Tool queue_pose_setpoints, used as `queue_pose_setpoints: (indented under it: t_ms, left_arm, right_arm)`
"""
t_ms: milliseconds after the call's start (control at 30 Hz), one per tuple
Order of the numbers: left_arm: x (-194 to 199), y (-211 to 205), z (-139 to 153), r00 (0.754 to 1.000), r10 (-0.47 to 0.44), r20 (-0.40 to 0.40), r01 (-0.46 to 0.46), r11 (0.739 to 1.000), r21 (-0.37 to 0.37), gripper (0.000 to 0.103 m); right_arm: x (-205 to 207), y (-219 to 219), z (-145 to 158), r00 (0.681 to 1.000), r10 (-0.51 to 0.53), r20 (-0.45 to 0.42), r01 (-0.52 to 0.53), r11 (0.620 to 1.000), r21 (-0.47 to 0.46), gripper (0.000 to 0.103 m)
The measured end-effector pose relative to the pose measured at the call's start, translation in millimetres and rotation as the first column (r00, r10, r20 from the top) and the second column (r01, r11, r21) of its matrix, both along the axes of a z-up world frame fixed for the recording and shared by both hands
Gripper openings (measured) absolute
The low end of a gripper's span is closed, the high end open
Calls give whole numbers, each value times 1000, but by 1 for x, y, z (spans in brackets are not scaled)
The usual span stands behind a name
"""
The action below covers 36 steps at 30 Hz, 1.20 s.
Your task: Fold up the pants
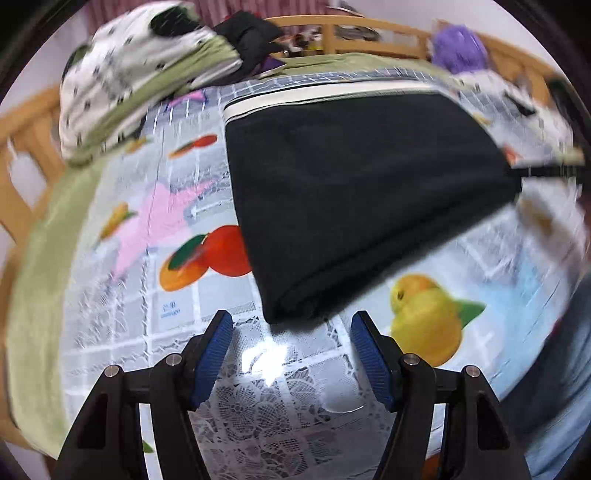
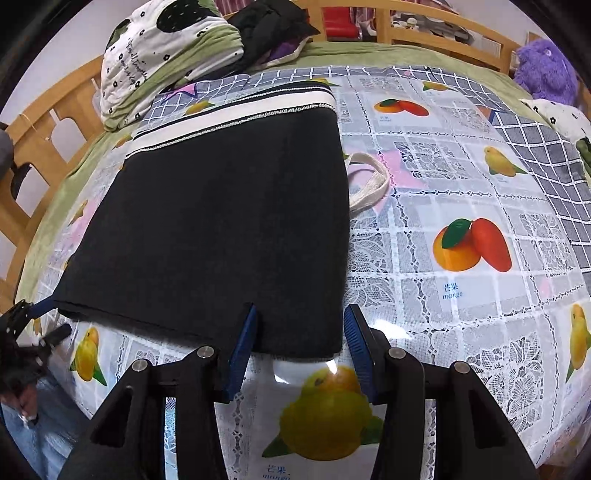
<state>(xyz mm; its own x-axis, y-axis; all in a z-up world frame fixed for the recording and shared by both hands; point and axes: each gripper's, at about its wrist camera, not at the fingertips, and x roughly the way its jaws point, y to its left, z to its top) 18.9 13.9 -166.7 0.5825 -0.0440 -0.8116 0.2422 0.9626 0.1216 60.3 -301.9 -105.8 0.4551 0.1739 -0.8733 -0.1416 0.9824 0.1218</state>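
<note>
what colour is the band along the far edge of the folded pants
Cream-white, trimmed with thin beaded lines, on the black pants; band shows best in the right wrist view.

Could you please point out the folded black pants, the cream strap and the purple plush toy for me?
black pants (image 2: 221, 221): right wrist view, middle of the folded fabric.
cream strap (image 2: 371, 181): right wrist view, its loop beside the pants.
purple plush toy (image 2: 546, 66): right wrist view, its body.

You see one pair of black pants (image 2: 218, 218), folded, centre of right wrist view. One plastic fruit-print cloth (image 2: 461, 177) under it. One cream strap loop (image 2: 369, 181) at pants' right edge. One white spotted bedding bundle (image 2: 155, 62) upper left; one black garment (image 2: 273, 29) beside it. One purple plush toy (image 2: 546, 66) upper right. Two grippers: left gripper (image 1: 291, 354), right gripper (image 2: 301, 347), two blue fingers (image 2: 243, 354) each.
</note>
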Motion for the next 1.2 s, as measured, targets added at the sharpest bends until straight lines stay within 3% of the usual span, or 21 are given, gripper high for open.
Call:
queue_pose_setpoints:
  t_ms: [200,267,300,367,400,467,567,633,733,833,933,1033,1200]
  left_arm:
    - [-3,-3,4,995,19,100,-32,991,131,56]
    - [-5,-4,11,993,-2,117,-9,996,87,30]
    - [-4,-5,13,993,-10,119,2,998,66,21]
    - [-2,-2,21,984,17,175,-20,1000,16,15]
    - [-1,2,23,982,33,187,-30,999,-17,15]
    - [4,14,19,990,61,130,-48,994,-96,14]
    - [9,16,1,996,82,32,-79,992,-100,15]
    - [6,14,2,997,76,20,-74,993,-91,19]
    - [-1,34,6,992,124,-38,-129,973,-190,19]
    - [-14,54,24,985,172,20,-160,947,-280,22]
    - [-6,54,40,985,159,65,-127,928,-350,23]
    - [19,35,42,991,121,50,-98,938,-333,23]
    - [39,15,5,989,143,-35,-147,963,-226,32]
  right_arm:
    - [9,0,3,1000,-14,4,14,1000,25,49]
    - [11,1,3,1000,-13,6,13,1000,27,49]
    - [11,1,3,1000,-12,6,12,1000,26,49]
    - [12,1,3,1000,-11,8,11,1000,22,49]
    - [12,1,3,1000,-11,9,11,1000,23,49]
    - [13,0,3,1000,-12,9,11,1000,27,49]
    - [13,3,0,1000,-1,-1,1,1000,17,49]
    - [12,7,-1,1000,14,1,-14,1000,-9,49]
    - [8,5,8,999,23,40,-23,1000,-17,49]
    - [2,-1,23,993,21,118,-23,1000,18,49]
    - [2,3,33,981,27,190,-35,999,41,49]
    - [12,15,30,977,42,208,-51,998,39,49]
    - [25,40,-4,992,78,97,-67,992,-111,44]
